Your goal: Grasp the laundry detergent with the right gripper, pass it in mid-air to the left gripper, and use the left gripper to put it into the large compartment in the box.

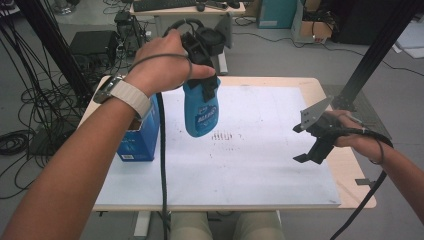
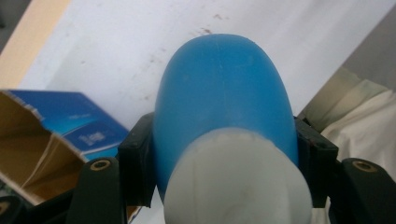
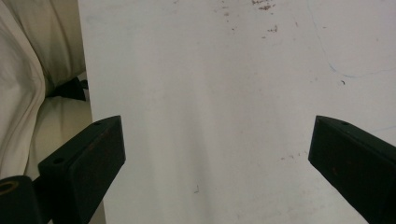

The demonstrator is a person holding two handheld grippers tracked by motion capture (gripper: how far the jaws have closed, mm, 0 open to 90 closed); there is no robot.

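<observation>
A blue plastic bottle [image 1: 201, 114] with a white cap end hangs in the air above the white board, bottom pointing down. My left gripper [image 1: 206, 86] is shut on its upper part; in the left gripper view the bottle [image 2: 224, 107] sits between both black pads, white cap [image 2: 238, 182] nearest the camera. An open blue carton [image 1: 140, 135] stands on the board's left side, just left of the bottle, and its torn flap [image 2: 60, 130] lies below the gripper. My right gripper [image 1: 301, 143] hovers over the board's right edge, jaws wide apart with nothing between them [image 3: 217, 140].
The white board [image 1: 260, 165] covers a light wooden table [image 1: 357, 187]; brownish smudges [image 1: 222, 135] mark its middle. Cables trail from both grippers. Black frame posts, cable bundles and a desk stand beyond the table. The person's knees are under the near edge.
</observation>
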